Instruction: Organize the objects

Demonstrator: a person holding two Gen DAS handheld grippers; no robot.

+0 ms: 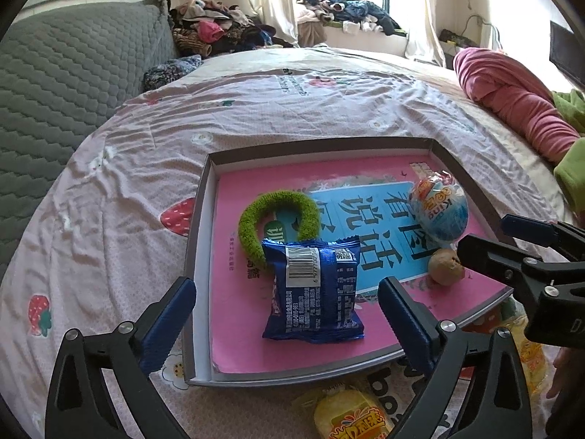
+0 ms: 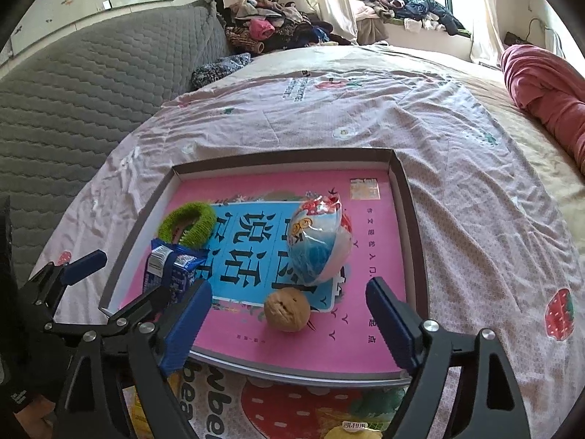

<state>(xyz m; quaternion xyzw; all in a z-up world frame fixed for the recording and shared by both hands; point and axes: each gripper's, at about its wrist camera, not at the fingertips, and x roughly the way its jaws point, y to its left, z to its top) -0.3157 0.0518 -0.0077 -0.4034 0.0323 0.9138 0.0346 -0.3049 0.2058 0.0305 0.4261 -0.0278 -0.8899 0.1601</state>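
A shallow grey tray lined with a pink book lies on the bed. In it lie a green fuzzy ring, a blue snack packet, a wrapped toy egg and a walnut. My left gripper is open and empty, its fingers on either side of the blue packet. My right gripper is open and empty around the walnut; it also shows in the left wrist view.
Yellow snack packets lie on the sheet in front of the tray. A pink blanket roll lies at the right. A grey quilted headboard stands left. Clothes are piled behind the bed.
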